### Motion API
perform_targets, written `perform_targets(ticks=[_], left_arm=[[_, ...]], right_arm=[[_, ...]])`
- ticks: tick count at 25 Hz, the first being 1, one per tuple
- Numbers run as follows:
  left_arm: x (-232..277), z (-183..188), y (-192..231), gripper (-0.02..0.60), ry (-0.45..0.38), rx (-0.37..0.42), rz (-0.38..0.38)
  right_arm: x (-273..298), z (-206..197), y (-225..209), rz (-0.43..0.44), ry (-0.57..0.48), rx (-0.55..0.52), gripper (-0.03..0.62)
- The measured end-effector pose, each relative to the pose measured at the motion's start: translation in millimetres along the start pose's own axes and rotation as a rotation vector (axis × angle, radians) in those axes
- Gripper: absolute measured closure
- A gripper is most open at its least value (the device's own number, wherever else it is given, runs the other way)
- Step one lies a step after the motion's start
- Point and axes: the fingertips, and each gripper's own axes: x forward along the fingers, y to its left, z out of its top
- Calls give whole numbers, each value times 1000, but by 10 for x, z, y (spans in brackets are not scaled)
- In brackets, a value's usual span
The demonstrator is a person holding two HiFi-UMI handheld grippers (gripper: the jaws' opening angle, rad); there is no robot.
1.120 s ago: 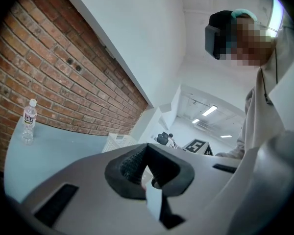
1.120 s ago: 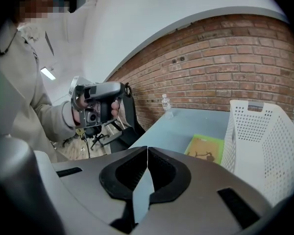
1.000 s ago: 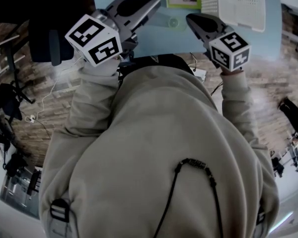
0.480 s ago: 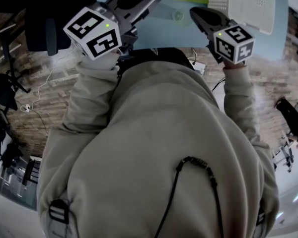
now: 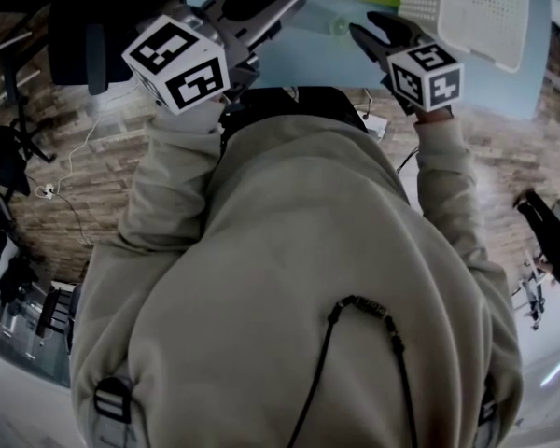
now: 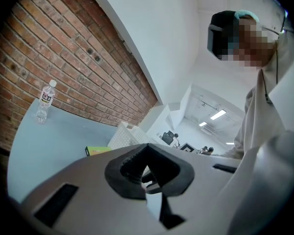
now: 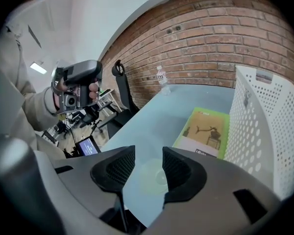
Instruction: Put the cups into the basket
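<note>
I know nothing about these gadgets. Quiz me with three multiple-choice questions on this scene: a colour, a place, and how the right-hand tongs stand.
1. The basket is: A red; B white; C black.
2. The water bottle stands: A by the brick wall; B in the basket; C on a shelf.
3. The right tongs are: A open; B clamped on the bottle; C clamped on the basket.
Answers: 1 B, its holed walls are white. 2 A, it stands at the table's far end against the bricks. 3 A, the jaws have just been opening and stand apart, with only a cup on the table showing through the gap, ungripped.
</note>
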Motion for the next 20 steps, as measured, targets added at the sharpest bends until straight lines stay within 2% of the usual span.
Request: perform_targets(ticks=[6,20], left_arm=[[-38,-42,115,584,-7,-50,29],[-291,29,369,584,-52,-60,105]], right_arm=[[177,-120,-108,-14,50,5,402],[389,-358,-200,-43,158,0,382]])
